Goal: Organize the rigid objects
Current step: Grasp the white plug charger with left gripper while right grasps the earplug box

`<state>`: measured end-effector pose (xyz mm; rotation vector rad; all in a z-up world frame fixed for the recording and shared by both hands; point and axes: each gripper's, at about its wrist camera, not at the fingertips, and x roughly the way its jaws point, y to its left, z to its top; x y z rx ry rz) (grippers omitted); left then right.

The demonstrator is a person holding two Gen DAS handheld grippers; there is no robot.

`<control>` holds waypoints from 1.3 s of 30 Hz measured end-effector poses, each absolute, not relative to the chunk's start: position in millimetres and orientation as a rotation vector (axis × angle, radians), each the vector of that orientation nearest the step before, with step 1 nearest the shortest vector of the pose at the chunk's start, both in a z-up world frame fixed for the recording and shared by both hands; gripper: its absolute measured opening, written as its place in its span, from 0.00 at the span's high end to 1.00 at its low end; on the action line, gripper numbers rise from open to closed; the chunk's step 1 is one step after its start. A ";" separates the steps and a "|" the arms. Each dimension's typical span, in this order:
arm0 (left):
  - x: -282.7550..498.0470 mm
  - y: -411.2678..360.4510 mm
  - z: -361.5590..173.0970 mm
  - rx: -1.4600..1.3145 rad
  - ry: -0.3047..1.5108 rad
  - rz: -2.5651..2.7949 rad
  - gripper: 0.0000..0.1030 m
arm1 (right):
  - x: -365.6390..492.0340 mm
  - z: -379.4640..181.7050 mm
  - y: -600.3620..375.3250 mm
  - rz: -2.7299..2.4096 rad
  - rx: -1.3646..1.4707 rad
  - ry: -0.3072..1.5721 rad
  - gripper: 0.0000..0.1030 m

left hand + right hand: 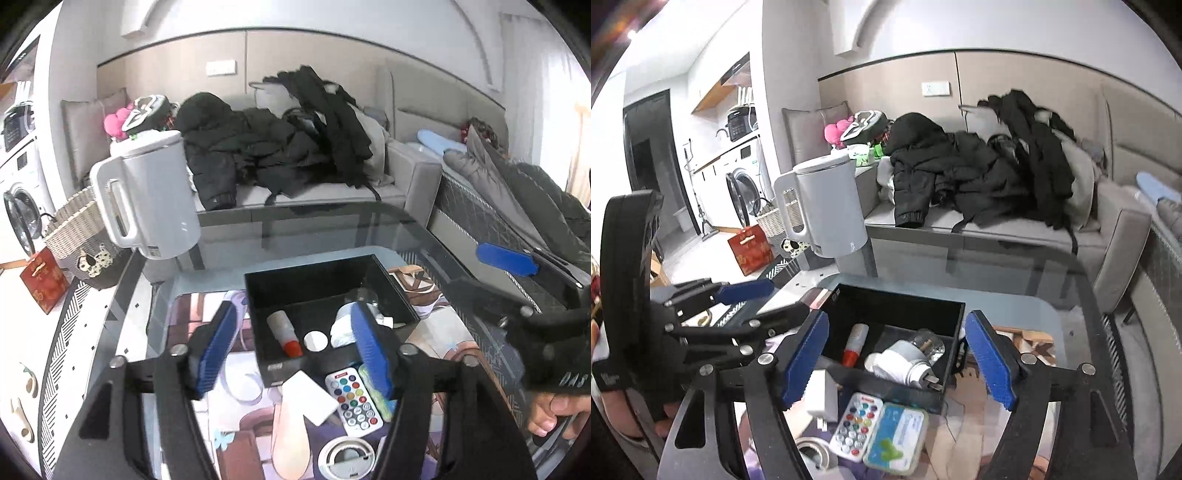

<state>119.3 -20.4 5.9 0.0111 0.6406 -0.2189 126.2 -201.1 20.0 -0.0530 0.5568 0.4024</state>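
A black open box (317, 273) (897, 299) stands on the glass table. It holds a white tube with a red cap (283, 332) (854, 343), a white round lid (316, 340) and a light bulb with a white cloth (908, 356). In front of the box lie a white remote with coloured buttons (354, 400) (857, 424), a white adapter (308, 395) (823, 397), a green-and-blue case (897, 437) and a tape roll (345, 458). My left gripper (291, 354) is open and empty over the box's front. My right gripper (897, 363) is open and empty over the box.
A white electric kettle (153, 195) (827, 206) stands at the table's far left corner. A sofa piled with dark coats (280, 147) lies behind. A wicker basket (85, 236) and a red box (42, 278) sit on the floor at left.
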 end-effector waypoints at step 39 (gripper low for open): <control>137.5 -48.1 -102.5 0.048 1.053 -0.246 0.65 | 157.9 -133.6 -197.8 0.366 -0.096 1.051 0.22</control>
